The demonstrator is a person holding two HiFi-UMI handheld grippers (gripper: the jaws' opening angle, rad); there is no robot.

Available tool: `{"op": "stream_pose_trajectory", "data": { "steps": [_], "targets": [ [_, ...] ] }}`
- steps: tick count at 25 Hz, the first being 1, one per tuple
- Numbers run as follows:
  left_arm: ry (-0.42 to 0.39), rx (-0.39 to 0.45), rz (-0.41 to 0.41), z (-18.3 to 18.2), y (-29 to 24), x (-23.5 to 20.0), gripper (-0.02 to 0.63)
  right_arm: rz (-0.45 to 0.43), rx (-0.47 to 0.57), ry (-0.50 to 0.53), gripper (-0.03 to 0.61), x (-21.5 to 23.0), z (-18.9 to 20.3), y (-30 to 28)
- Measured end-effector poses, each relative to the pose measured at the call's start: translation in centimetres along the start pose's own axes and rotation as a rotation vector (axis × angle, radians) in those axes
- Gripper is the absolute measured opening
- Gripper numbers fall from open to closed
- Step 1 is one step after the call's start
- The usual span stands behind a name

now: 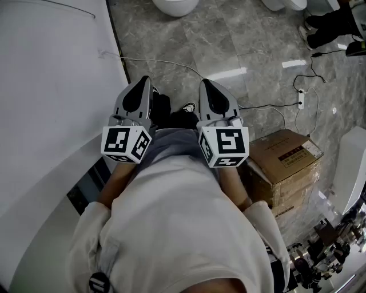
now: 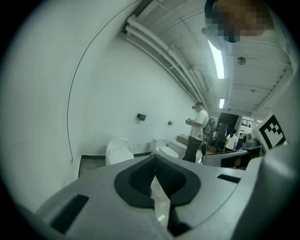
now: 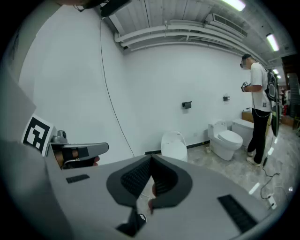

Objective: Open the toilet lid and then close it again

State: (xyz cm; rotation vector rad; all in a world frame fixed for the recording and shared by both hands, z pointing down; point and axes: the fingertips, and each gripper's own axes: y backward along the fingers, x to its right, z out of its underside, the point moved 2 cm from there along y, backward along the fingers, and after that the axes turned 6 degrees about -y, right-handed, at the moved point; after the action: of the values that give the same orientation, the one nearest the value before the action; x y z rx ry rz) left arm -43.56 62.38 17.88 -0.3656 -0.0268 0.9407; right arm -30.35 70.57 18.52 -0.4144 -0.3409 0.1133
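A white oval toilet point(image 3: 174, 145) stands against the far wall, and its lid looks down; it also shows as the toilet point(image 2: 118, 150) in the left gripper view. Its front edge, the toilet rim point(image 1: 174, 6), just enters the head view at the top. Both grippers are held side by side in front of the person's chest, well short of it. My left gripper point(image 1: 142, 84) is shut with nothing in it, its tips meeting point(image 2: 154, 158). My right gripper point(image 1: 207, 87) is likewise shut and empty point(image 3: 151, 159).
A white wall point(image 1: 51, 86) runs close on the left. A cardboard box point(image 1: 286, 163) sits on the floor at the right, past a power strip point(image 1: 300, 104) and cables. A second toilet point(image 3: 229, 139) stands further right, with a person point(image 3: 258, 108) beside it.
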Motion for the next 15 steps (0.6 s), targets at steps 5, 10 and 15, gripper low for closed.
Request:
{"op": "stream_pose_trajectory", "data": {
  "steps": [5,10,15],
  "targets": [
    [0.001,0.009,-0.004,-0.9,-0.3,0.5,0.008,-0.015,-0.01,-0.017,0.009,0.8,0.2,0.4],
    [0.002,0.013,-0.002,-1.6,-1.7,-0.5,0.008,-0.014,-0.022,-0.045,0.009,1.2,-0.1,-0.7],
    [0.018,0.01,-0.007,-1.6,-4.2,-1.8,0.008,-0.024,-0.032,-0.106,0.011,2.4,-0.9,-2.5]
  ]
}}
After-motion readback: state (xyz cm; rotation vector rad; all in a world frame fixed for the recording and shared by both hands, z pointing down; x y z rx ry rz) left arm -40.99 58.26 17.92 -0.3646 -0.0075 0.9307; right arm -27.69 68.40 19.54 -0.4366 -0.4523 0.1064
